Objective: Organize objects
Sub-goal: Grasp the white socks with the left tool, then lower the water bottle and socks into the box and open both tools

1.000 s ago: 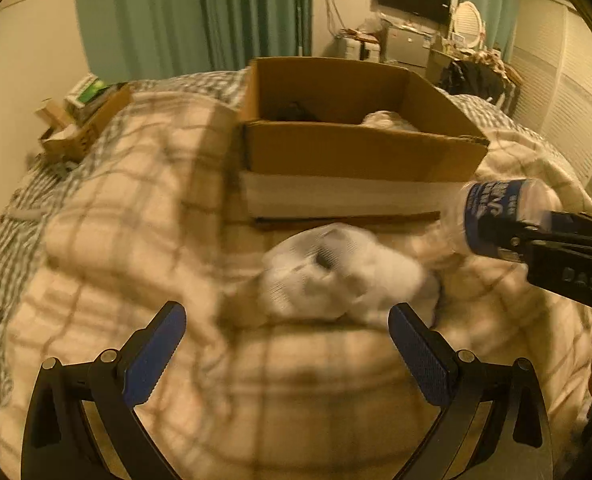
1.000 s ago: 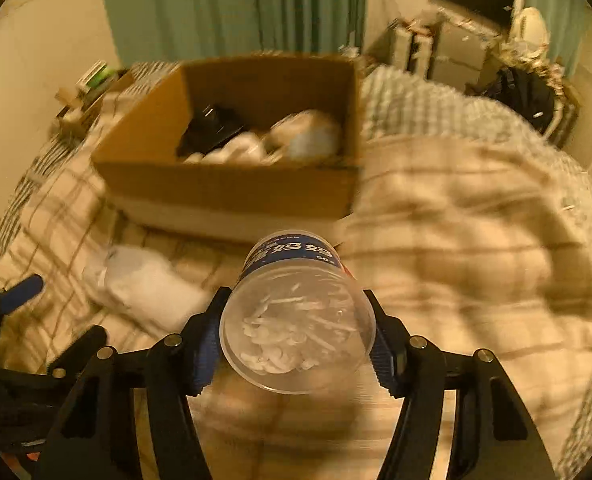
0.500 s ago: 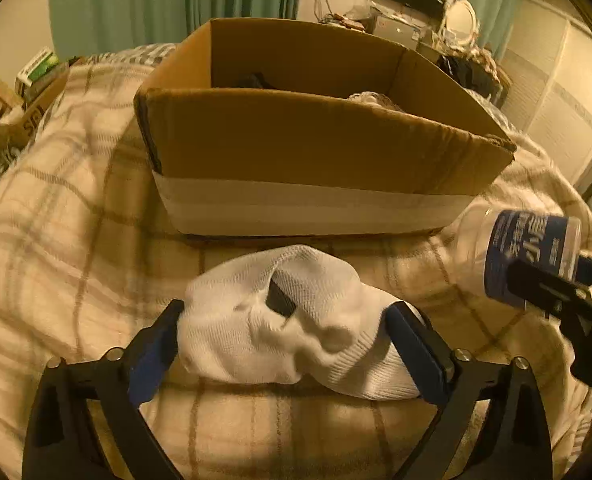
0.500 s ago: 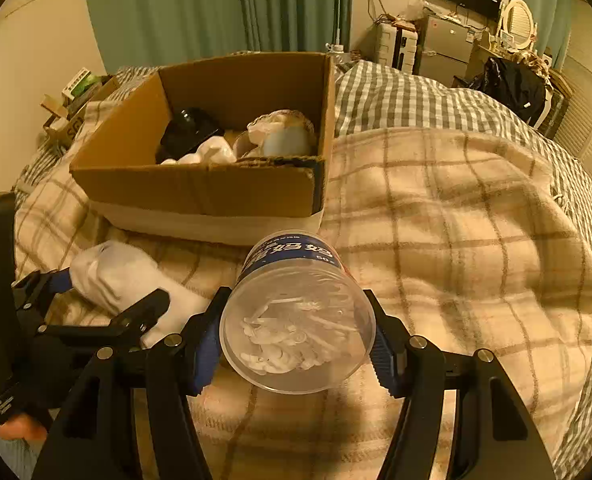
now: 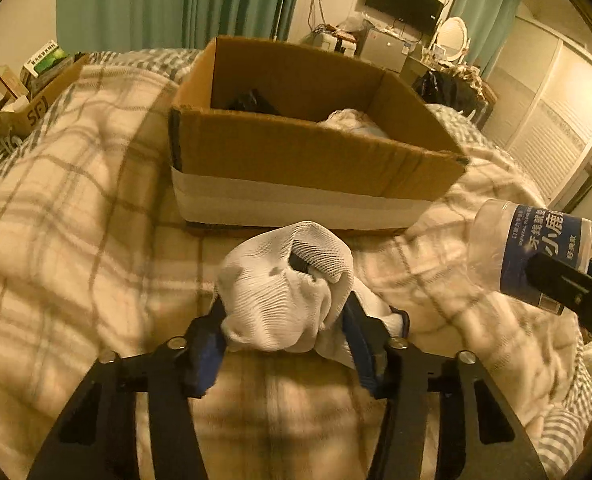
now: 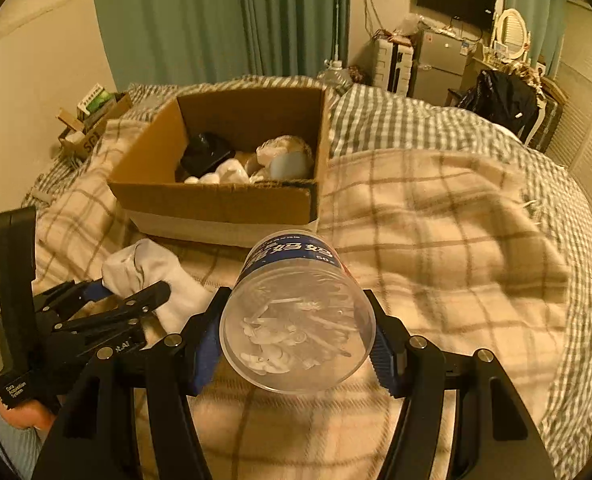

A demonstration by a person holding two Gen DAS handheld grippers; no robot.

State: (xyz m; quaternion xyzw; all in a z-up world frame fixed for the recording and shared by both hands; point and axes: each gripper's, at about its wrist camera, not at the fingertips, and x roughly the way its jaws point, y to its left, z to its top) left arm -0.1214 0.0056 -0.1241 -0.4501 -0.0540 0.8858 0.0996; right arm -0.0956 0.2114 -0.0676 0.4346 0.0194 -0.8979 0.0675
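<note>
Left gripper [image 5: 284,332]: jaws closing, pads squeezing bunched white sock [image 5: 284,292] on plaid blanket [image 5: 76,220], just near of cardboard box [image 5: 296,156]. Right gripper [image 6: 296,344] clamped on clear tub [image 6: 296,316] w/ blue label, held above blanket, right of sock.

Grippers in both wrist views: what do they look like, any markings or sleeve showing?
Both the left gripper and the right gripper are black angular frames with silver screws and blue ribbed pads. The left one's handle carries small white lettering. A pale striped sleeve shows below it.
</note>
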